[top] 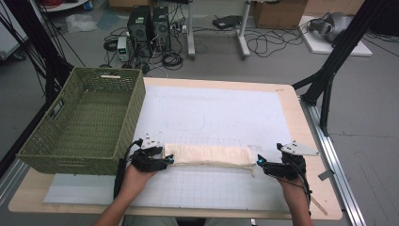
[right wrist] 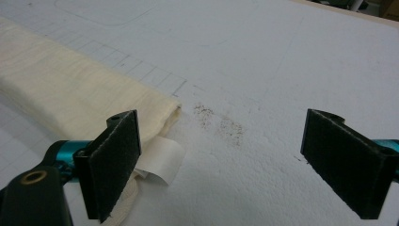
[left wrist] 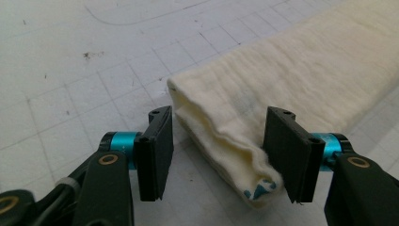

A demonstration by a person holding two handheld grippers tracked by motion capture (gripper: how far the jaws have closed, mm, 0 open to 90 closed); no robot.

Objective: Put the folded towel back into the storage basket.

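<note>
A cream cloth [top: 209,155], folded into a long narrow strip, lies across the white gridded mat [top: 211,113]. My left gripper [top: 165,161] is at its left end. In the left gripper view the jaws [left wrist: 219,141] straddle the cloth's [left wrist: 306,70] folded end: one pad touches it, the other stands a little apart, so the cloth is not pinched. My right gripper [top: 260,165] is at the strip's right end. In the right gripper view it [right wrist: 226,141] is wide open over bare mat, with the cloth's [right wrist: 61,84] end and a white label [right wrist: 162,157] beside one jaw.
A green woven basket [top: 127,122] stands at the table's left, close to my left hand. The wooden table edge [top: 310,141] runs along the right. A metal rail [top: 336,165] lies beyond it. Computers and cables sit on the floor behind.
</note>
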